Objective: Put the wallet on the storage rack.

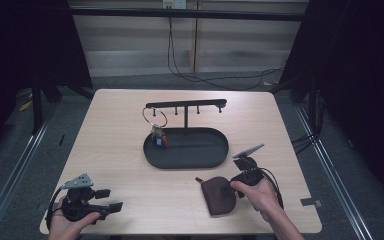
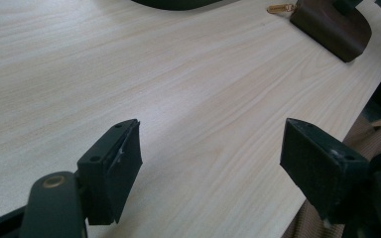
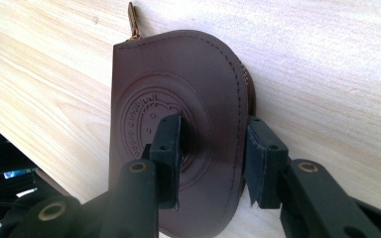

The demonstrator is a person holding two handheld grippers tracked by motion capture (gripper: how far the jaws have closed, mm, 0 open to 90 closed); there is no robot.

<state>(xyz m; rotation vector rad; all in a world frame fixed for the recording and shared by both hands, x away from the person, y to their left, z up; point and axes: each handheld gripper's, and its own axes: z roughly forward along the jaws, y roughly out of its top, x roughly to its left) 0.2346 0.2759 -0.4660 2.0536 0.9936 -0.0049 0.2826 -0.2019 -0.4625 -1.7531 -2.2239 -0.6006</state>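
Down at the lower middle of the high view, lying flat on the table (image 1: 120,150): one brown pouch (image 1: 217,195), close to the near edge, likely so that a hand can reach it without stretching. Right beside it, on its right edge: the right gripper (image 1: 228,190), held low and level, likely to catch the pouch from the side. In the right gripper view, narrow jaws around the round side of the pouch (image 3: 178,74), one black jaw over the stamped circle in the middle, the other tight against the stitched edge; cannot tell if the pads really squeeze yet. At the upper left of that view, one small gold zip pull (image 3: 133,20), pointing away from the right gripper (image 3: 211,148), so probably kept free for opening. At the lower left of the high view, the left gripper (image 1: 110,199), well apart from the pouch, jaws wide with nothing between them, most likely just waiting. In the left gripper view, bare wood between the wide jaws of the left gripper (image 2: 211,163), and the pouch (image 2: 332,27) far off at the upper right. In the middle of the high view, one dark oval tray (image 1: 215,155) with one hanger bar (image 1: 185,104) above it, and one key ring (image 1: 154,116) hanging from the left end, so that the keys dangle over the tray. Counted: one pouch, two grippers, two hands, one tray, one bar, one key ring.
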